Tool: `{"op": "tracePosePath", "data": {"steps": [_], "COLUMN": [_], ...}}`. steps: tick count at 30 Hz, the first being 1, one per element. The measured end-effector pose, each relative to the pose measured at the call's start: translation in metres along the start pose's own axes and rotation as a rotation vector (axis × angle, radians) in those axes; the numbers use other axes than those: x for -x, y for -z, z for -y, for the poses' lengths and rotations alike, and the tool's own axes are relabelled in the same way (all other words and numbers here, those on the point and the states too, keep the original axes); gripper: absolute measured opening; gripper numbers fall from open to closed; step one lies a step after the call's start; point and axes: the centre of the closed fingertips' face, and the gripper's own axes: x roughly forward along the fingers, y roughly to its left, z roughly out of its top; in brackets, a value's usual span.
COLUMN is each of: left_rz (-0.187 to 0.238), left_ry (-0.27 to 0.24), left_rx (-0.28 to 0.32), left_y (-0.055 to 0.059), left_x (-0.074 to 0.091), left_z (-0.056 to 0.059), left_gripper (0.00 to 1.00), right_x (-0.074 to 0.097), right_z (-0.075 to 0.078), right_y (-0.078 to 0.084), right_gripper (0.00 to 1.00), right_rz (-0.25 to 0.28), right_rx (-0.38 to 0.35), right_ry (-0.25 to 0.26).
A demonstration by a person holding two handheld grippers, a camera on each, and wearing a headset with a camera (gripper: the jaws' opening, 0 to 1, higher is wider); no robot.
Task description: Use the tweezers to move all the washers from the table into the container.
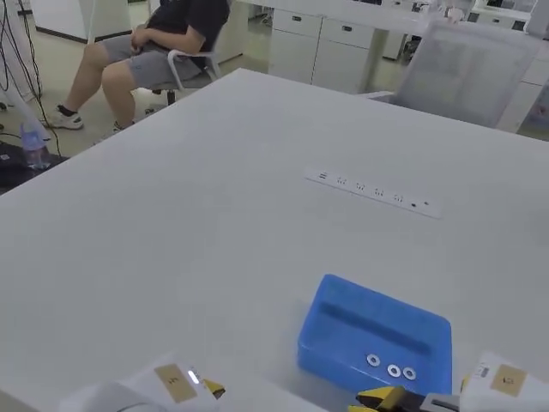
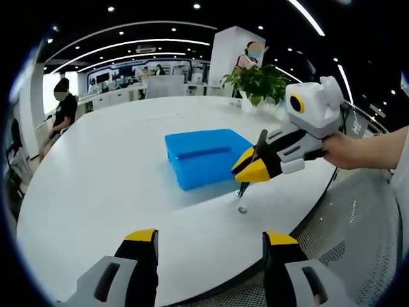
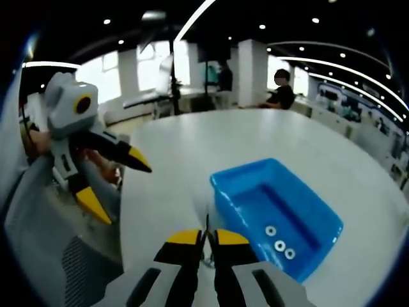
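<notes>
Right gripper (image 3: 206,246) clamps tweezers (image 3: 207,222) beside blue container (image 3: 246,168) holding three silver washers (image 3: 280,245).

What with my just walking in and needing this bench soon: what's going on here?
A person is working at the table with a hand-held gripper in each hand. The right hand-held gripper is shut on tweezers, which point down toward a loose washer lying on the table beside the blue container. Three washers already lie in the container. The left hand-held gripper is open and holds nothing.
</notes>
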Motion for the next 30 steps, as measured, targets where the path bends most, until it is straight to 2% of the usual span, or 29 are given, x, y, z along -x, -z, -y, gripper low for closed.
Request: {"op": "tracePosePath", "data": {"steps": [18,24,26,28,30], "left_rz": [0.000,-0.001,0.038,0.050,0.103], "left_ry": [-0.003,0.010,0.019,0.035,0.027], "left_rx": [-0.001,0.004,0.020,0.037,0.001], "left_y": [0.000,0.001,-0.006,-0.008,-0.017], "left_x": [0.000,0.000,0.001,0.003,0.010], "left_z": [-0.001,0.001,0.003,0.007,0.009], "left_gripper": [0.65,0.64,0.68,0.74,0.78], "right_x": [-0.002,0.000,0.000,0.000,0.001], "right_z": [0.000,0.001,0.001,0.001,0.001], "right_y": [0.000,0.001,0.000,0.000,0.000], "right_gripper": [0.04,0.04,0.04,0.04,0.04], "right_rz": [-0.005,0.001,0.006,0.009,0.009], "right_rx": [0.016,-0.001,-0.015,-0.023,-0.027], "right_ry": [0.002,0.001,0.002,0.001,0.001]}}
